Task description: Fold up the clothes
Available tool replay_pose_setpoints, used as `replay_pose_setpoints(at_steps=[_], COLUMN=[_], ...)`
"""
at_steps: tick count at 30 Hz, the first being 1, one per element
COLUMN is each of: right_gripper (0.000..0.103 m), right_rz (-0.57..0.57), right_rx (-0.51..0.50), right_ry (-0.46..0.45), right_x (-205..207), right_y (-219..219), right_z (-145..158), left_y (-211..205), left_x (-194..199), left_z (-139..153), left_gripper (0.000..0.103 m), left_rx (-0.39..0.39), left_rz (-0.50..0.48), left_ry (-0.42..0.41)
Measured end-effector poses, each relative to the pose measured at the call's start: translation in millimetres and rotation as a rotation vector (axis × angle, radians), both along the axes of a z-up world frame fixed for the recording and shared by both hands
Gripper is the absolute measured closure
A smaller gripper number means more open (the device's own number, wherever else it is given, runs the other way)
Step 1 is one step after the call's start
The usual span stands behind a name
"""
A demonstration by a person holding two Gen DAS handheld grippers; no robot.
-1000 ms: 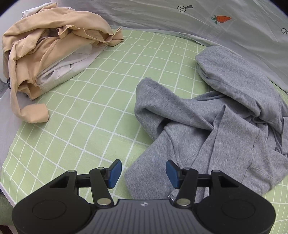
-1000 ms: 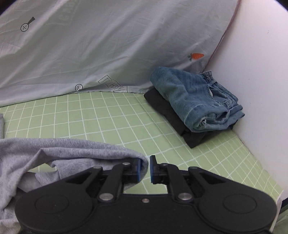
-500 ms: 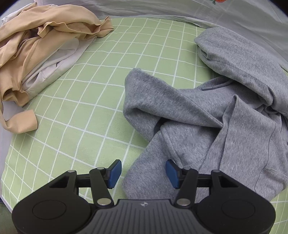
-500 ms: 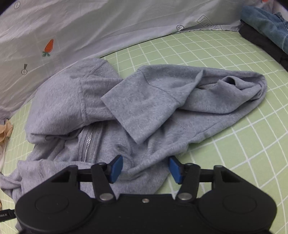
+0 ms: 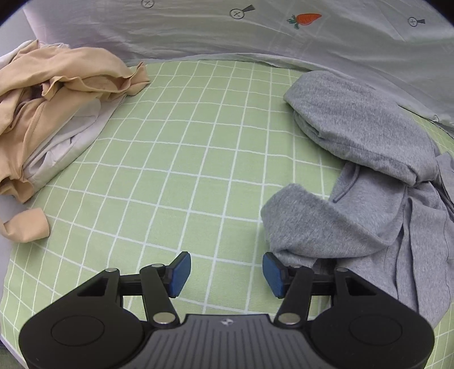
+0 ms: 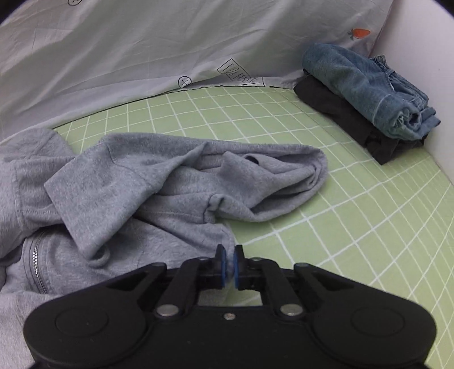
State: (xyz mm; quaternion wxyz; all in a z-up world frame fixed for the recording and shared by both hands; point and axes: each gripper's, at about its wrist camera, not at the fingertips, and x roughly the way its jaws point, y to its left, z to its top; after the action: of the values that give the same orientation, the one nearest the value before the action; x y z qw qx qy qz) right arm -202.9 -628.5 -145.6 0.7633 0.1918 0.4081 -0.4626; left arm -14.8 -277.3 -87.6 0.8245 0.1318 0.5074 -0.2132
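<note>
Right gripper point(image 6: 229, 265) down low over the bed, blue pads nearly together and pinching an edge of the grey zip hoodie point(image 6: 147, 181), a sliver of grey cloth showing between them. Crumpled in a heap on the green checked sheet point(image 6: 354, 215), that hoodie, one sleeve flung out towards the right, metal zipper point(image 6: 37, 264) glinting at the lower left. Far corner, hard against the white wall point(image 6: 420, 56): folded blue jeans point(image 6: 366, 88) stacked on a folded dark garment point(image 6: 340, 116), well clear of the hoodie. Over on the left wrist view, left gripper point(image 5: 225, 274) hanging with pads wide apart, nothing between them but bare checked sheet point(image 5: 181, 159), right pad just beside the grey hoodie's point(image 5: 354, 204) near edge, not clearly touching. Hood bunched up towards the back, drawstring trailing below it. At the far left, a rumpled pile: tan garment point(image 5: 56, 76) draped over a pale lilac one point(image 5: 71, 142), a tan cuff lying loose at the sheet's edge. Behind it all, grey duvet point(image 5: 227, 31) printed with a little carrot point(image 5: 305, 19).
</note>
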Motion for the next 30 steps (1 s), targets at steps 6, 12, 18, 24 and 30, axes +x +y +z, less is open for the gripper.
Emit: replay_pose_setpoints(at_steps=[6,12,18,24,30], right_gripper=[0.06,0.054,0.046,0.041,0.039], right_rz=[0.041,0.063,0.063,0.061,0.056], right_rx=[-0.03,-0.002,0.056,0.1,0.114], right_ry=[-0.002,-0.025,-0.051,-0.061,-0.06], right_x=[-5.3,-11.4,-6.4,-1.2,-3.4], right_y=[29.6,60.3,73.7,76.9,76.2], right_z=[12.4,18.8,20.6,14.8,11.7], left_y=[-37.0,-36.1,-14.1,9.2,-6.6], left_x=[-10.3,-9.6,-5.5,1.3,-4.2], left_z=[0.9,0.8,7.7,11.1,-0.2], left_gripper=[0.041,0.041,0.04,0.032,0.029], left_rx=[-0.034,-0.131,-0.254,-0.465,-0.384], left_rz=[-0.222,-0.267,-0.221,-0.143,-0.155], left_ry=[-0.049,0.01,0.071,0.191,0.182])
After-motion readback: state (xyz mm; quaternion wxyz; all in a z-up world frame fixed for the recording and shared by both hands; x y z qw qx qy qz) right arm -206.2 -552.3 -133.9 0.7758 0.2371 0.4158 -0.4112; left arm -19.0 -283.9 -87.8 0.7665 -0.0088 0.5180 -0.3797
